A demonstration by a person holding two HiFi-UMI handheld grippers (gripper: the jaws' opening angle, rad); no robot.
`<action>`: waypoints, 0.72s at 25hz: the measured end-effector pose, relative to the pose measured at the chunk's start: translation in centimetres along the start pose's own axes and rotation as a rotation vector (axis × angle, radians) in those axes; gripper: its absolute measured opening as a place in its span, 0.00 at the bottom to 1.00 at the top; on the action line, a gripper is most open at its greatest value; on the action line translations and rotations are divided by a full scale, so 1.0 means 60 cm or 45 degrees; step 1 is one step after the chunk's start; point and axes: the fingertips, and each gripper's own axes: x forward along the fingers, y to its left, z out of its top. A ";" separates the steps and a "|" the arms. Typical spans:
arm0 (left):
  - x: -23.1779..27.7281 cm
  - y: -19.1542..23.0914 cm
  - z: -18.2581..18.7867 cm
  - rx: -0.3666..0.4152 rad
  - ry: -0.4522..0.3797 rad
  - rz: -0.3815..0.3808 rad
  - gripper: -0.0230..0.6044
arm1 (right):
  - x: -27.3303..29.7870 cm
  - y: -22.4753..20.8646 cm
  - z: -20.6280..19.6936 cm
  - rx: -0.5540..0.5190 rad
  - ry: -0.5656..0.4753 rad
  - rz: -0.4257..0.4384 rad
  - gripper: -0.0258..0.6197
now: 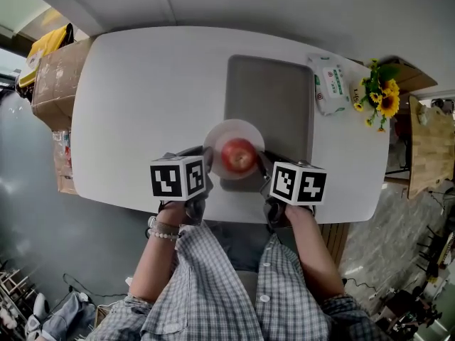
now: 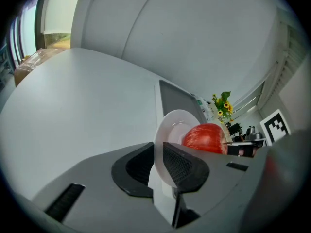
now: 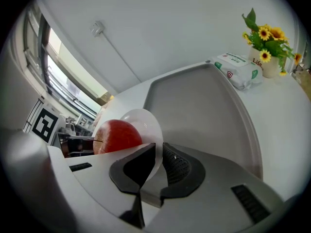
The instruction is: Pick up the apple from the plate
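My checked shirt sleeves (image 1: 213,283) fill the bottom of the head view. Just past them sit my two tools, one at either side of the round white plate (image 1: 234,126).

The left gripper (image 1: 205,156) is clamped on the plate's left rim. In its own view the rim (image 2: 177,123) runs straight down between the two dark pads of the left gripper (image 2: 158,154), with no gap on either side. The right gripper (image 1: 264,169) pinches the opposite rim the same way; its view shows the plate edge (image 3: 146,120) nipped in the right gripper (image 3: 158,154).

The red apple (image 1: 238,155) sits at the plate's middle, untouched, and shows behind the rim in both gripper views (image 2: 206,139) (image 3: 116,136). Beyond the plate lies a flat grey mat (image 1: 274,98) on the white rounded table (image 1: 142,105). Farther to the plate's right are a packet of wipes (image 1: 330,84) and a small pot of sunflowers (image 1: 380,94). I cannot tell whether the plate rests on the table or hangs between my tools.

As I judge it, neither tool is free for the fruit yet. I would hold the plate level so the round apple cannot roll, and see it is flat on the table. Then I would release one side only and spread those jaws wider than the apple. I would close across its fullest part and lift straight up, with the other tool steadying the plate.
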 end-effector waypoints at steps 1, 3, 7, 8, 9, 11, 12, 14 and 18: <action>-0.006 0.011 0.000 -0.011 -0.004 0.007 0.13 | 0.006 0.011 -0.001 -0.009 0.006 0.008 0.13; -0.018 0.034 0.001 -0.030 -0.011 0.023 0.13 | 0.018 0.034 -0.004 -0.024 0.019 0.023 0.13; -0.046 0.081 -0.002 -0.067 -0.020 0.055 0.13 | 0.042 0.081 -0.011 -0.036 0.054 0.060 0.13; -0.053 0.094 -0.002 -0.077 -0.023 0.064 0.13 | 0.048 0.094 -0.012 -0.037 0.063 0.071 0.13; -0.060 0.107 -0.003 -0.088 -0.027 0.073 0.13 | 0.055 0.107 -0.013 -0.041 0.070 0.081 0.13; -0.073 0.132 -0.004 -0.108 -0.036 0.089 0.13 | 0.070 0.133 -0.016 -0.059 0.083 0.094 0.13; -0.080 0.145 -0.004 -0.117 -0.040 0.096 0.14 | 0.077 0.145 -0.018 -0.069 0.089 0.099 0.13; -0.093 0.168 -0.005 -0.137 -0.046 0.107 0.14 | 0.089 0.168 -0.022 -0.085 0.102 0.108 0.13; -0.113 0.210 -0.011 -0.164 -0.043 0.122 0.13 | 0.112 0.208 -0.034 -0.107 0.135 0.115 0.13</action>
